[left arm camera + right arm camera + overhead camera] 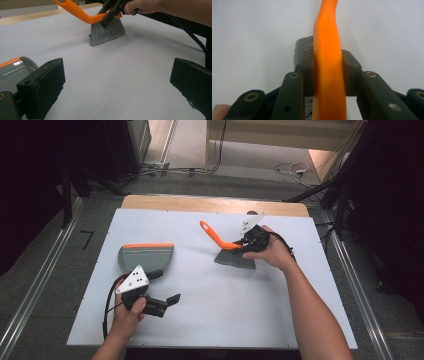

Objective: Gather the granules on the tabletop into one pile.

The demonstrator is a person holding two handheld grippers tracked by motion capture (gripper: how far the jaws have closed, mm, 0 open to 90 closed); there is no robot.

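Between the jaws of the right gripper (pixel 328 75) sits the brush (pixel 231 251), its handle smooth, glossy orange plastic; below the jaws, stiff grey bristles look fine and matt. The dustpan (pixel 11 72) beside the left gripper's (pixel 117 85) jaw is satin grey plastic. The table (pixel 225 295) is matt white.

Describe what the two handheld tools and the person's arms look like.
Both tools, the left tool and the right tool, are black, each topped by a grey three-cornered plate with dark dots and trailing a black cable. Their jaws are blocky black pads on linkages with brass-coloured pivots. The forearms are bare, with no sleeves visible.
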